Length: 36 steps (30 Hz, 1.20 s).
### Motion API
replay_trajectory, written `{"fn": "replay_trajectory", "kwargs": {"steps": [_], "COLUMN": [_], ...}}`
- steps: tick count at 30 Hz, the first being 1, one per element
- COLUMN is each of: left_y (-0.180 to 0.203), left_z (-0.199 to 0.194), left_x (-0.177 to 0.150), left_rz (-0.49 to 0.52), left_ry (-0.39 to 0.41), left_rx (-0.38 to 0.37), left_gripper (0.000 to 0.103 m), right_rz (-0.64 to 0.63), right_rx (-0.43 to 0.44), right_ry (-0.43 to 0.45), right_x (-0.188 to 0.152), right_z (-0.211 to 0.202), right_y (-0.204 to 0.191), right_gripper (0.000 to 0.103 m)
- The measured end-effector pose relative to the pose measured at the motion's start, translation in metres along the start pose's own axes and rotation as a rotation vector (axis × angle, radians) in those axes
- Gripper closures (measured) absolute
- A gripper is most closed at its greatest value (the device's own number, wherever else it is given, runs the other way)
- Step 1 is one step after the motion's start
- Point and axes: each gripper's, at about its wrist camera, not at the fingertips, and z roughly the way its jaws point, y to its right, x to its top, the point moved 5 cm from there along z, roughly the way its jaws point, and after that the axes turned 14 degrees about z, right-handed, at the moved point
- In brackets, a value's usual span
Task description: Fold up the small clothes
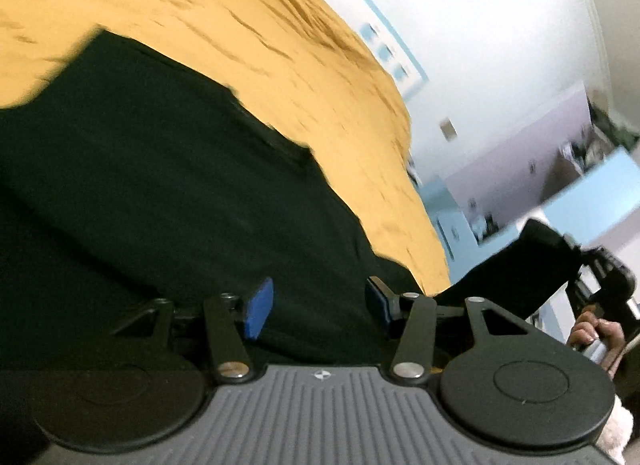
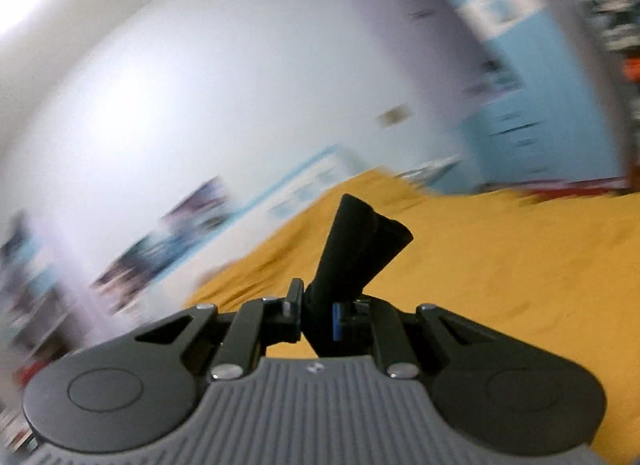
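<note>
Left gripper (image 1: 320, 305): its blue-padded fingers (image 1: 259, 309) stand wide apart, low over the dark cloth, gripping nothing
Black garment (image 1: 160, 201): spread across the yellow bedspread (image 1: 248, 25) and filling most of the left wrist view; one corner stretches off to the right, lifted clear of the bed toward the other tool
Right gripper (image 2: 316, 315): jaws drawn close and clamped on a bunched corner of the black garment (image 2: 360, 253), which sticks up beyond the fingertips as a creased fold
Right gripper from the left wrist view (image 1: 600, 265): seen at the far right edge, with the taut cloth corner running up to it; the person's hand (image 1: 596, 331) wraps the handle just below
Yellow bedspread (image 2: 500, 265): wrinkled, lying under and beyond the pinched cloth in the right wrist view
Wall (image 2: 200, 85): pale, with posters (image 2: 176, 237) along its lower part, heavily blurred
Blue cabinet (image 2: 532, 113): at the far right behind the bed, also blurred
</note>
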Motion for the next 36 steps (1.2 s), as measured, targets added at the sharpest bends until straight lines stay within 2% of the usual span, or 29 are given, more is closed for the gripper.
{"fn": "replay_trajectory", "kwargs": {"steps": [3,6,9,11,12,13,15,17,19,25,28,31,33,34,35,36], "left_y": [-0.034,-0.066,-0.089,-0.103,-0.104,-0.109,-0.115,-0.114,-0.115,-0.124,-0.128,-0.127,-0.125,-0.124,-0.124,-0.123], "left_z": [-0.029,-0.049,-0.065,-0.072,-0.072,-0.074,-0.077,-0.076,-0.079,-0.079,-0.068,-0.058,-0.053,-0.051,-0.048,-0.047], "left_x": [-0.003,-0.009,-0.013,-0.015,-0.013,-0.013,-0.012,-0.009,-0.008,-0.004,-0.001,0.001,0.003,0.003,0.003,0.002], "left_rz": [-0.078,-0.149,-0.194,-0.215,-0.224,-0.234,-0.247,-0.248,-0.239,-0.258,-0.269,-0.261,-0.242,-0.231,-0.224,-0.22], "left_ry": [0.048,0.075,0.097,0.11,0.117,0.124,0.135,0.145,0.161,0.203,0.191,0.166,0.156,0.147,0.137,0.131], "left_rx": [0.016,0.04,0.07,0.094,0.106,0.115,0.125,0.131,0.136,0.227,0.217,0.221,0.238,0.244,0.253,0.252], "left_gripper": [0.045,0.045,0.045,0.045,0.045,0.045,0.045,0.045,0.045,0.045,0.045,0.046,0.057,0.072,0.096,0.097], "right_rz": [-0.013,-0.028,-0.064,-0.1,-0.111,-0.116,-0.132,-0.107,-0.056,-0.006,0.069,0.174,0.225,0.236,0.243,0.249], "right_rx": [0.115,0.18,0.208,0.224,0.231,0.227,0.222,0.214,0.182,-0.003,-0.113,-0.189,-0.212,-0.218,-0.223,-0.223], "right_ry": [-0.142,-0.294,-0.452,-0.582,-0.647,-0.681,-0.723,-0.725,-0.704,-0.532,-0.453,-0.404,-0.389,-0.387,-0.39,-0.399], "right_x": [-0.078,-0.167,-0.261,-0.323,-0.348,-0.365,-0.385,-0.378,-0.35,-0.241,-0.193,-0.163,-0.154,-0.15,-0.15,-0.147], "right_z": [0.02,0.037,0.048,0.051,0.051,0.05,0.041,0.037,0.04,0.02,0.008,0.001,-0.001,-0.003,-0.003,-0.005], "right_y": [-0.061,-0.102,-0.127,-0.131,-0.132,-0.13,-0.128,-0.12,-0.101,-0.018,0.035,0.076,0.094,0.1,0.104,0.108], "right_gripper": [0.095,0.095,0.094,0.084,0.067,0.057,0.056,0.055,0.05,0.043,0.042,0.042,0.041,0.04,0.04,0.04]}}
